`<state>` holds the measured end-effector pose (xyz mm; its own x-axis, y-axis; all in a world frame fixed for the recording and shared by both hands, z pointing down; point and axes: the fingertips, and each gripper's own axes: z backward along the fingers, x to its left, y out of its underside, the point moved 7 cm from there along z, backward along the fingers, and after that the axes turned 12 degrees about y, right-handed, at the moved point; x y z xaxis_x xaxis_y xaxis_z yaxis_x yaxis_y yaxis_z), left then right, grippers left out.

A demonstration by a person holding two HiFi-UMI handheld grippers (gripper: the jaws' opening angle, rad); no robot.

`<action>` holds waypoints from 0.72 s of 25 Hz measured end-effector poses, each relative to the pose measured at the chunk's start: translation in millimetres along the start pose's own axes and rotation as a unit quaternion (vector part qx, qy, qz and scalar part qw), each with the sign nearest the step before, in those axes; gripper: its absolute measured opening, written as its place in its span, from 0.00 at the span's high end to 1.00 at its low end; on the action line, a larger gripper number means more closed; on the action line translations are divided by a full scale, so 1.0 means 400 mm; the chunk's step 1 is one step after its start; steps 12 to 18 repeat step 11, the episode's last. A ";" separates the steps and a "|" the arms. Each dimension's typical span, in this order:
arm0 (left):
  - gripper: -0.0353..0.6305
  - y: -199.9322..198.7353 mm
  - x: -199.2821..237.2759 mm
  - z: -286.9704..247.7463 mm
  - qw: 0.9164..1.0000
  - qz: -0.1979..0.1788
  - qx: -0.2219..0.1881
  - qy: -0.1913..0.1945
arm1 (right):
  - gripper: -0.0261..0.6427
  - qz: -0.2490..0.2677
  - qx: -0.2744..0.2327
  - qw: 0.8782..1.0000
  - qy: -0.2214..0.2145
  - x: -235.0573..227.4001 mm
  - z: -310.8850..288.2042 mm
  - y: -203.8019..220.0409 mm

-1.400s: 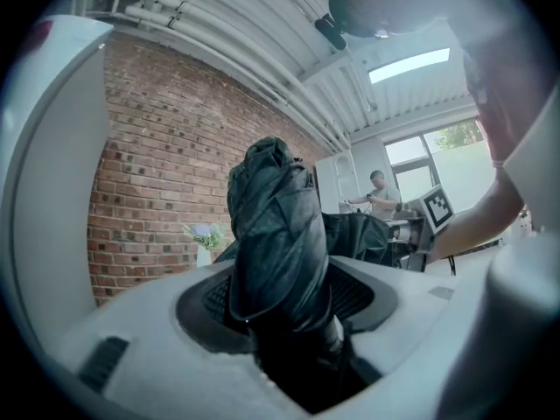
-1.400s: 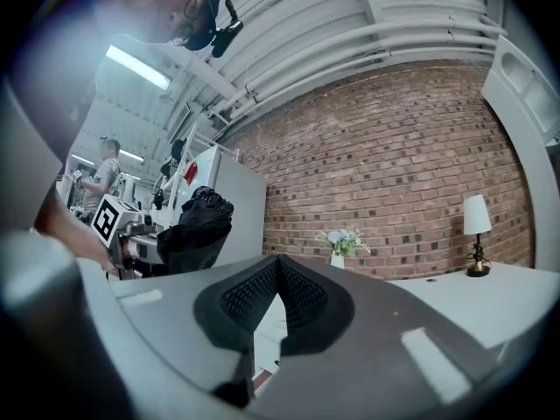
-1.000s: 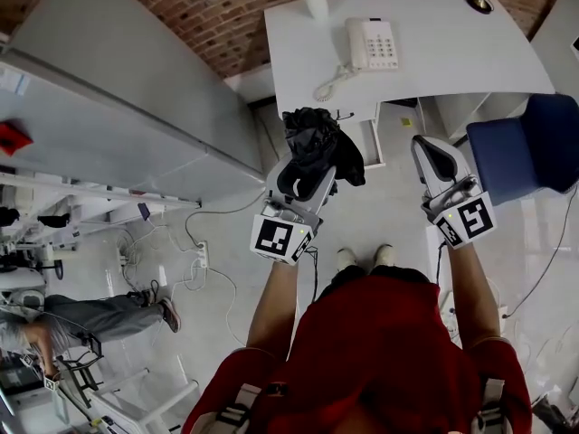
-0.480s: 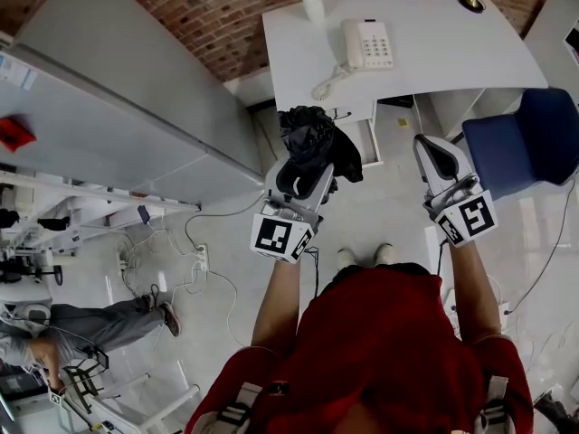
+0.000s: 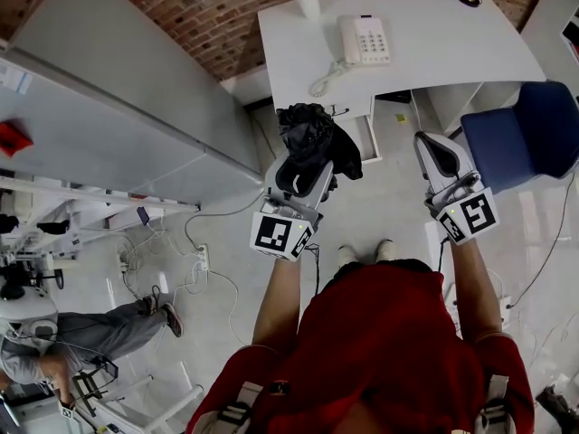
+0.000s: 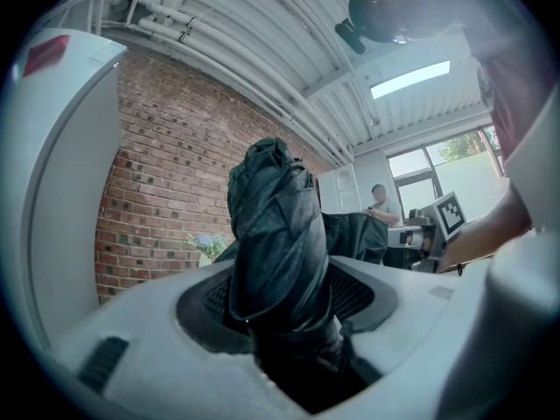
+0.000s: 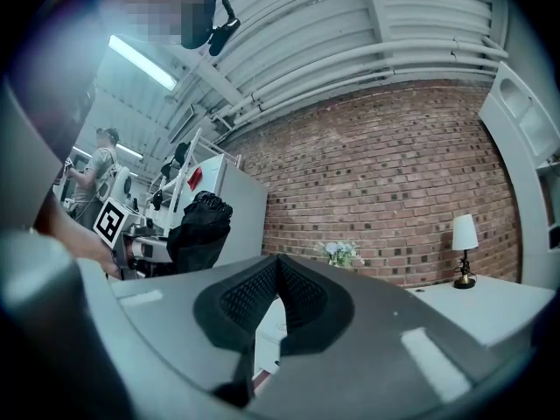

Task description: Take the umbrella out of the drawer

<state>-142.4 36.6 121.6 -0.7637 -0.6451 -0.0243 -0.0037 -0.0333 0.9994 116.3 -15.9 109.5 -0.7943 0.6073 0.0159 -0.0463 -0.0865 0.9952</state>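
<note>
Between left gripper (image 5: 304, 174) jaws: folded black umbrella (image 5: 314, 134), clamped | right gripper (image 5: 439, 155): jaws together, nothing between | ahead of both: white desk (image 5: 452, 52)

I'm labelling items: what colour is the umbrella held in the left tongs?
The umbrella is black, shown best in the left gripper view.
</note>
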 end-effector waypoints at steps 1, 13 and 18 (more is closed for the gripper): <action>0.58 0.001 0.000 0.000 1.000 0.000 0.000 0.000 | 0.94 0.000 0.000 1.000 0.001 -0.001 0.001 0.000; 0.58 0.008 0.004 0.003 1.000 0.002 -0.001 0.002 | 0.94 0.005 0.002 1.000 0.004 0.001 0.000 0.005; 0.58 0.008 0.004 0.003 1.000 0.002 -0.001 0.002 | 0.94 0.005 0.002 1.000 0.004 0.001 0.000 0.005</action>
